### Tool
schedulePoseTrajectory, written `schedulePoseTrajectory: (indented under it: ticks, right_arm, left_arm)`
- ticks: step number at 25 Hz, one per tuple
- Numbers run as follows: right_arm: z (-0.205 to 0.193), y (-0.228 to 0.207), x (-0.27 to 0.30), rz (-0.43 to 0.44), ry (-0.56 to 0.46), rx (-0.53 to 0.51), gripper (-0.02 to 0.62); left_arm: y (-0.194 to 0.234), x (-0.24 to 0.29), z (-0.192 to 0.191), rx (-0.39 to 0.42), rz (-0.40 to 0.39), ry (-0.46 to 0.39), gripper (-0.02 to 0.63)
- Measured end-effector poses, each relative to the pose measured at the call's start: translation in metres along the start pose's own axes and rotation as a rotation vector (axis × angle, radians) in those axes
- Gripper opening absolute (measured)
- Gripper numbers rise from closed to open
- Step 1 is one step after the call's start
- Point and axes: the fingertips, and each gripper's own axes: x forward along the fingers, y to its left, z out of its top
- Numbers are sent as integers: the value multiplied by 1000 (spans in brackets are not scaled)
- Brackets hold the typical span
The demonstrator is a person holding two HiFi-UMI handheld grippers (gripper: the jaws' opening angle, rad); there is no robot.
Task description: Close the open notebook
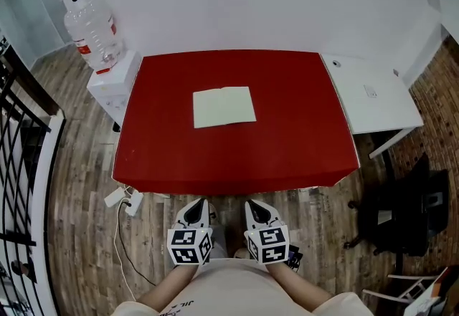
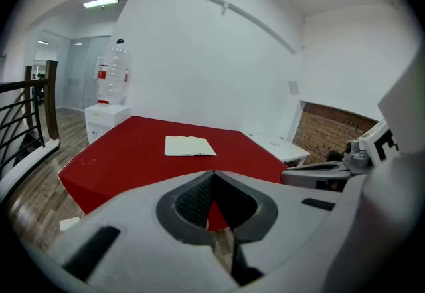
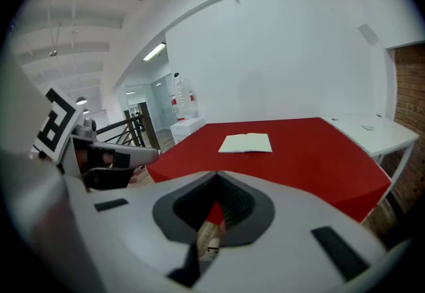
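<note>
Hard to read:
- Person's forearms are cut off at the bottom edge of the head view; only the sleeves and the shirt front show.
- The table's (image 1: 287, 142) legs are not visible, only the red top and its red front.
- The chair (image 1: 401, 214) at right is dark and cut off by the frame edge.
- The gripper views are wide-angle and each gripper body fills the lower half, so the near table edge is covered there.
- Any writing on the pages is too small to tell. The cover is not visible.

Notebook (image 1: 224, 107):
- It lies open and flat on the table, around the middle, a bit toward the far edge.
- The pages are pale cream with a faint centre crease, and the two halves look about even.
- Nothing is touching it.

Grippers:
- The left gripper (image 1: 195, 205) and right gripper (image 1: 257, 207) sit side by side, just off the near table edge over the wood floor.
- Both are well apart from the notebook.
- Jaw tips on both are pressed together with nothing between them.

Other: a water bottle (image 1: 91, 34) stands far left, and a white desk (image 1: 373, 96) butts against the table's right side.
</note>
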Motion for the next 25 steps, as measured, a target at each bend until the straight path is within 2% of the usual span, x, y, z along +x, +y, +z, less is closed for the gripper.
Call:
schedulePoseTrajectory:
  ticks: [12,18,25]
  right_arm:
    - [78,-15,122,-44,-8,12,-2]
    - [109,-12,167,-64,-12,10,-3]
    - [121,-22,184,-97,4,16,-2]
  left_arm:
    - [83,98,85,33,-33,5,6]
    - [115,128,109,34,-64,18,6]
    - [125,153,121,26,-84,34,6]
